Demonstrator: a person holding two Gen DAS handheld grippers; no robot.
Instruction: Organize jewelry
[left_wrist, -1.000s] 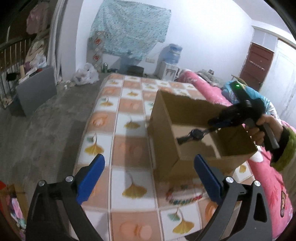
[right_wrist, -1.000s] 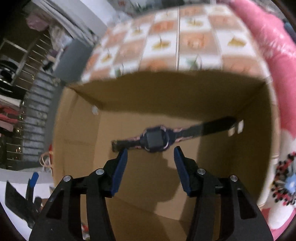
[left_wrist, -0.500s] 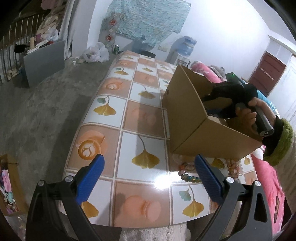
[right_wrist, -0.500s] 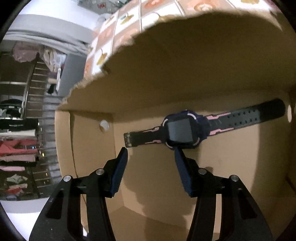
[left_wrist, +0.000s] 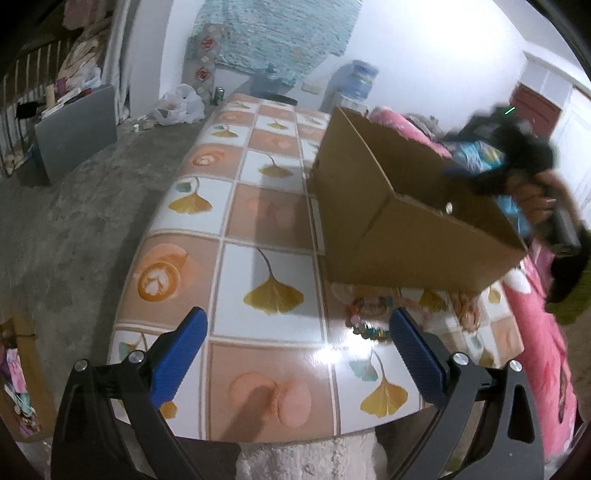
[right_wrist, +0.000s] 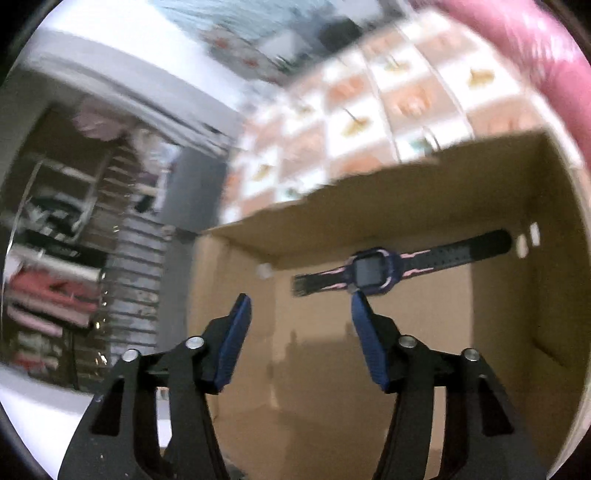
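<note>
Right fingers (right_wrist: 236, 332) withdrawn, apart, empty.

My blue-padded black left gripper (left_wrist: 295, 332), my matching right gripper (right_wrist: 301, 299), plain brown cardboard box (left_wrist: 369, 206), dark navy wristwatch with pink-lined black strap (right_wrist: 373, 271), glossy table (left_wrist: 236, 258) checked orange and white with yellow ginkgo leaves, multicoloured bead bracelet (left_wrist: 369, 317), pink blanket (left_wrist: 546, 332) far right.

Cardboard box (left_wrist: 373, 206) walls hem watch (right_wrist: 373, 271); top open. Beaded bracelet (left_wrist: 367, 317) just beside box.
</note>
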